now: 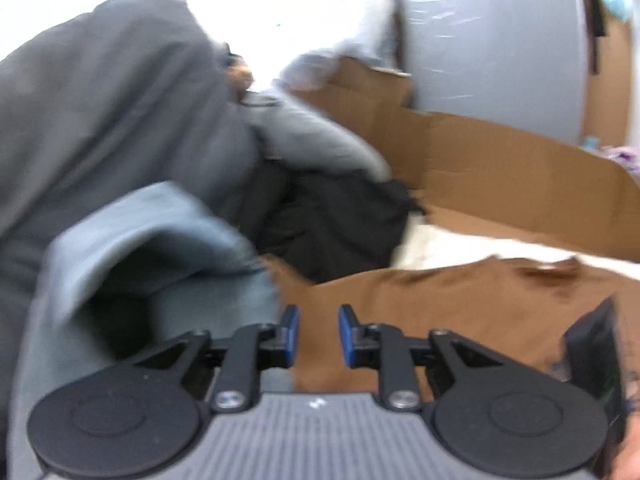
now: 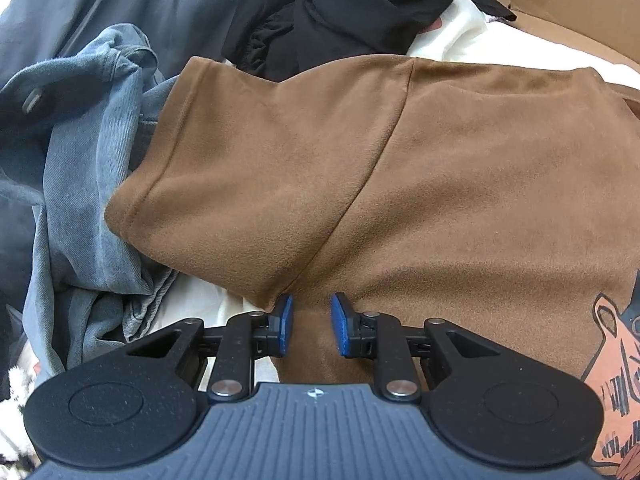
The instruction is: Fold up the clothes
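A brown T-shirt (image 2: 460, 184) lies flat on a white sheet (image 2: 460, 36), with its short sleeve (image 2: 248, 168) spread out to the left and an orange print (image 2: 616, 360) at the right edge. My right gripper (image 2: 311, 326) is low over the shirt, just below the sleeve's underarm seam. Its blue pads stand apart, and only brown cloth shows in the gap behind them. In the blurred left wrist view my left gripper (image 1: 319, 336) hangs above the brown shirt (image 1: 460, 312) at its left edge, open with nothing between the pads.
A crumpled blue-grey garment (image 2: 80, 184) lies left of the shirt and shows close by the left gripper (image 1: 160, 232). A black garment (image 2: 340, 4) and dark grey cloth (image 1: 100, 100) are heaped behind. Cardboard (image 1: 500, 168) lines the far right side.
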